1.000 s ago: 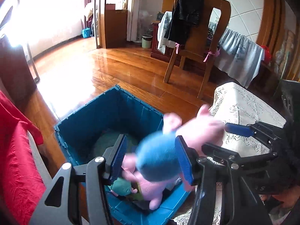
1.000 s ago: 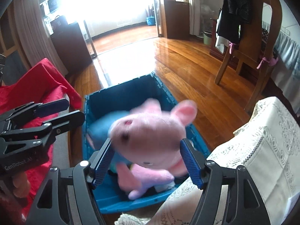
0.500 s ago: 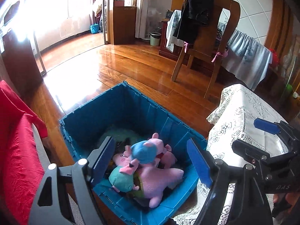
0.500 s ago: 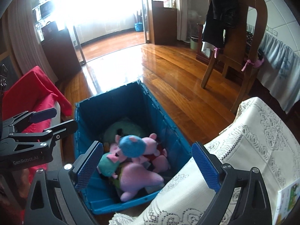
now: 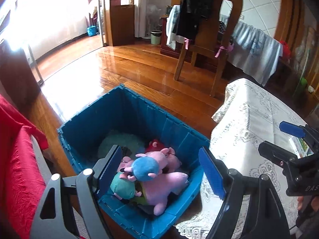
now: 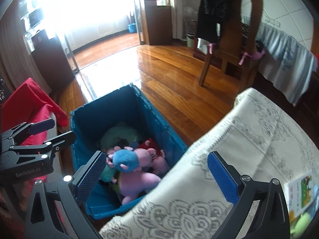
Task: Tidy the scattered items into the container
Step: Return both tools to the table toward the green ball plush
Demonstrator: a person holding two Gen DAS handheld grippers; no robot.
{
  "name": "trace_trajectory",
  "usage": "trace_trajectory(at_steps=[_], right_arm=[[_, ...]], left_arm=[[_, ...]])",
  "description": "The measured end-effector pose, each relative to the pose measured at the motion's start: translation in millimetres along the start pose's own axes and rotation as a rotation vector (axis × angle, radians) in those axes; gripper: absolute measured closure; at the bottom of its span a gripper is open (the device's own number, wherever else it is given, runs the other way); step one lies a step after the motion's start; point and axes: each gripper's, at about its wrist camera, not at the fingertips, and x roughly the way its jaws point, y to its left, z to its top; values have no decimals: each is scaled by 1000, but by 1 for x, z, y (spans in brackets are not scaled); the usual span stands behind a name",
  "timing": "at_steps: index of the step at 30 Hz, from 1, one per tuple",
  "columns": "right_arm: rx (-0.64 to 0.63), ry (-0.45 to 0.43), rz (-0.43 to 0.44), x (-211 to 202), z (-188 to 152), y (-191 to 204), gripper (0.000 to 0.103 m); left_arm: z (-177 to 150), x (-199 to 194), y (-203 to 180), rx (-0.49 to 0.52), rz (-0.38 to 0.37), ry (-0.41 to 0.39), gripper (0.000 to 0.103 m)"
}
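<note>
From the left wrist view, the left gripper (image 5: 161, 171) hangs above the blue bin (image 5: 139, 111) with its jaws spread and nothing between them. Inside the bin, at its near end, lies a pile of plush toys: a pink pig (image 5: 165, 185) topped by a blue ball-like head (image 5: 144, 167), a teal toy (image 5: 122, 186) beside it, a red one (image 5: 156, 144) behind. To the bin's right stands a table under a lace cloth (image 5: 249, 123), with the right gripper (image 5: 277, 139) over it. From the right wrist view, the right gripper (image 6: 157, 177) straddles the bin's right wall and the cloth's edge (image 6: 229, 139); its jaws are opening, empty. The toys (image 6: 137, 171) rest in the bin (image 6: 111, 109); the left gripper (image 6: 53, 129) sits left of it.
</note>
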Motion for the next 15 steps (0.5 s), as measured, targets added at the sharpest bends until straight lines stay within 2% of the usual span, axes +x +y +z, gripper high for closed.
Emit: trace_trajectory(at_steps=[6, 13, 15], right_arm=[[172, -8, -80, -50, -45, -89, 0], [414, -58, -232, -128, -118, -210, 0], [475, -71, -270, -150, -143, -242, 4]], left_arm=[[4, -4, -75, 116, -129, -8, 24], [-2, 2, -199, 280, -300, 21, 24], [-7, 3, -237, 329, -353, 33, 24]])
